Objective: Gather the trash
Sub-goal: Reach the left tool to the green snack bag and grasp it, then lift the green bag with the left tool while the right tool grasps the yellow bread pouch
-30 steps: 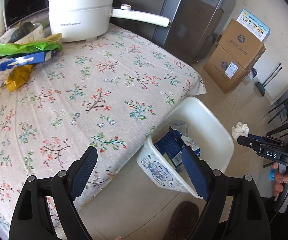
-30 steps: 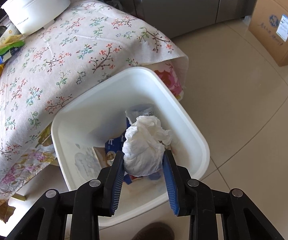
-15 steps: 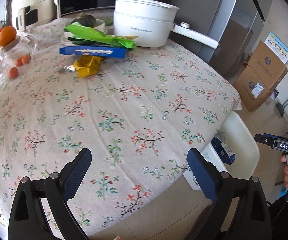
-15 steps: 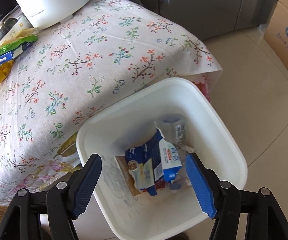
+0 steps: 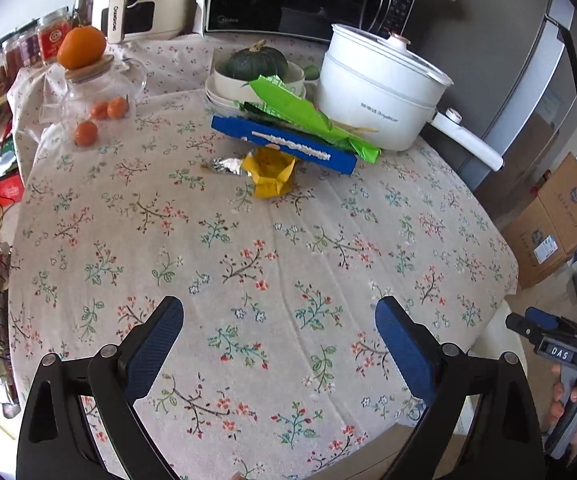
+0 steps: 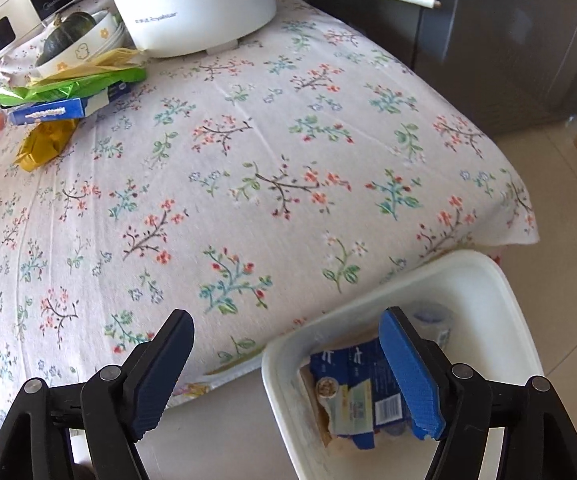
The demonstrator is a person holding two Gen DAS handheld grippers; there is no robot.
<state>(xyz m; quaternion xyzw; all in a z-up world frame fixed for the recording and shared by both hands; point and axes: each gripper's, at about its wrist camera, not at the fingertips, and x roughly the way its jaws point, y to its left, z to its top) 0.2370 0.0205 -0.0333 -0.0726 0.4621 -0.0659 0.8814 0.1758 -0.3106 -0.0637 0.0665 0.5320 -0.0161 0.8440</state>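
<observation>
The left gripper [image 5: 276, 334] hangs over the near part of a flowered tablecloth [image 5: 248, 240], its blue pads spread wide with nothing between them. The right gripper [image 6: 286, 354] hovers at the table's near right corner, its jaws opening and empty, one pad over the cloth and the other above the white bin [image 6: 488, 320] on the floor just beside the table. The bin already holds a blue carton [image 6: 360, 396] and other scraps.

What remains to be collected lies across the table on its far side: a crumpled yellow wrapper [image 5: 270, 170], a scrap of foil [image 5: 224, 166] touching its left edge, a long blue box [image 5: 284, 144] resting partly on the wrapper, and a green bag [image 5: 304, 116] draped over the box and leaning against a white electric pot [image 5: 372, 96]. The box's long axis runs left to right, tilting nearer at its right end (as the left camera shows it).

The pile sits almost straight ahead of the left gripper, well apart from it; from the right gripper it lies far off to the left. The left hand therefore looks better placed for the reach, with the yellow wrapper the nearest piece and the least encumbered.
</observation>
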